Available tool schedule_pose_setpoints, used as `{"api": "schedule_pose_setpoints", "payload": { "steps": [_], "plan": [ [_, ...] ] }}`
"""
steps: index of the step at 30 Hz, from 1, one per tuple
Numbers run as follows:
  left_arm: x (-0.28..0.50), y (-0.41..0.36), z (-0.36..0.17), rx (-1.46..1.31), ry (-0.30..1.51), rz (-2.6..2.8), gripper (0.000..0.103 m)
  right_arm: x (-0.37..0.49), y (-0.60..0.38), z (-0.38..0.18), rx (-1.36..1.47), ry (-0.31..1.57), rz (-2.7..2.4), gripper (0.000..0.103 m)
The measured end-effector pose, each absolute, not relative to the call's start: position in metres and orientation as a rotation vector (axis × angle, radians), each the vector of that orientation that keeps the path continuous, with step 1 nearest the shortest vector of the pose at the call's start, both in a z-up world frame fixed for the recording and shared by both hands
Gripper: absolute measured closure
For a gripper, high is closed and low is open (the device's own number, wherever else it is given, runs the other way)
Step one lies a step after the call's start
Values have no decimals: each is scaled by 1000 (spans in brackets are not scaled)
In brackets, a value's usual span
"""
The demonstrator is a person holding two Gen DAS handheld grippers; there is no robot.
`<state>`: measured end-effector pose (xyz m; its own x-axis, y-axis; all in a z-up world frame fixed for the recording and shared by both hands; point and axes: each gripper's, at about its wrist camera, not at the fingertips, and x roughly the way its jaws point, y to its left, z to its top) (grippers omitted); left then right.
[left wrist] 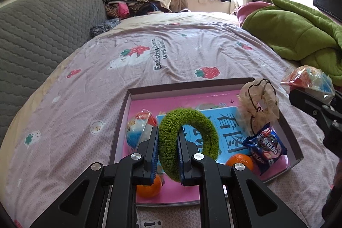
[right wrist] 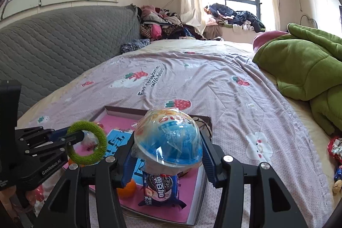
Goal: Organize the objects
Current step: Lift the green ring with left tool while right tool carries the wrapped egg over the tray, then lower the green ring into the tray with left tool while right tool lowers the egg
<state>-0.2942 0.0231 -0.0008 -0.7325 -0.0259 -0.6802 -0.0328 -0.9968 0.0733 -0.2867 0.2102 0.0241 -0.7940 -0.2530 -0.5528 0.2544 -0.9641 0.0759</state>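
Note:
My left gripper (left wrist: 167, 138) is shut on a green fuzzy hair ring (left wrist: 192, 121) and holds it above a shallow pink-lined box (left wrist: 192, 88) on the bed; the ring also shows in the right wrist view (right wrist: 100, 145). My right gripper (right wrist: 167, 146) is shut on a round blue snack in clear wrap (right wrist: 168, 138), above the box's right part (right wrist: 201, 191). In the box lie a blue card (left wrist: 230, 131), a second wrapped blue snack (left wrist: 139, 129), two oranges (left wrist: 240, 160), an Oreo packet (left wrist: 266, 147) and a beige scrunchie (left wrist: 259, 99).
The box rests on a lilac strawberry-print bedsheet (left wrist: 171, 52). A grey padded headboard (left wrist: 42, 31) is at left, a green quilt (left wrist: 299, 33) at right. Clothes (left wrist: 132, 1) are piled at the far side. More small packets (right wrist: 335, 149) lie at the bed's right edge.

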Motion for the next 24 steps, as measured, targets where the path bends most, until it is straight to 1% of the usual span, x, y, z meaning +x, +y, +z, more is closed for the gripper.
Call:
{"api": "schedule_pose_setpoints", "payload": {
  "steps": [10, 24],
  "plan": [
    [-302, 17, -24, -1223, 127, 2899, 88, -299, 200, -10, 930, 64, -2745, 49],
    [-309, 14, -45, -1284, 115, 2877, 88, -310, 201, -31, 967, 111, -2798, 49]
  ]
}}
